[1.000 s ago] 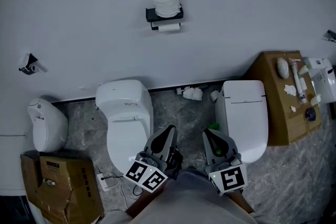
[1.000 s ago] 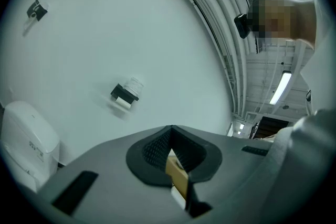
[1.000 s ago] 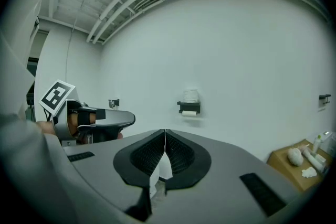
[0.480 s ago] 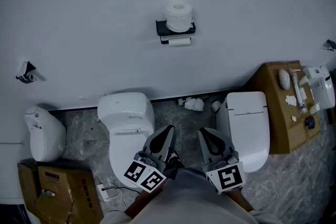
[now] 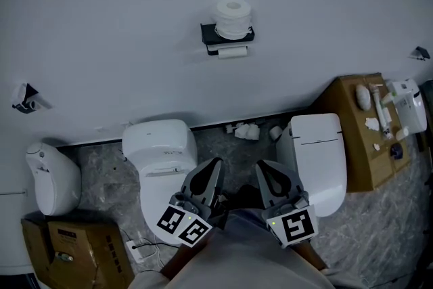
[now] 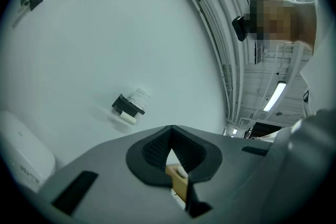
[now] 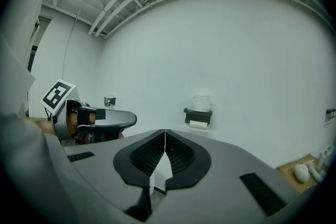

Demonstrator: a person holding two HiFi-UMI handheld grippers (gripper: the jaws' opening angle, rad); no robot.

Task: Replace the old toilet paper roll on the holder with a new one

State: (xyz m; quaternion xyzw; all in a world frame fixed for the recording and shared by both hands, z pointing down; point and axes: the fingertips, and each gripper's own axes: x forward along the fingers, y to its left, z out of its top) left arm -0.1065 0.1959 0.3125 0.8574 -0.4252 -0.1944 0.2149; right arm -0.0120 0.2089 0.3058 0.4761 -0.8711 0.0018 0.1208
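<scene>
Right gripper was closed, empty. Holder on wall ahead, full roll on top, small roll under. Left gripper at left.

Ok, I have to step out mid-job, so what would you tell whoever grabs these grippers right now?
Left gripper: shut, empty. Right gripper: shut, empty. Both held low, away from the wall.
Black holder is on that wall; old roll hangs under it, a full roll stands on top.
Done: nothing swapped.
Left: approach, pull off the old roll, fit the full one.
</scene>
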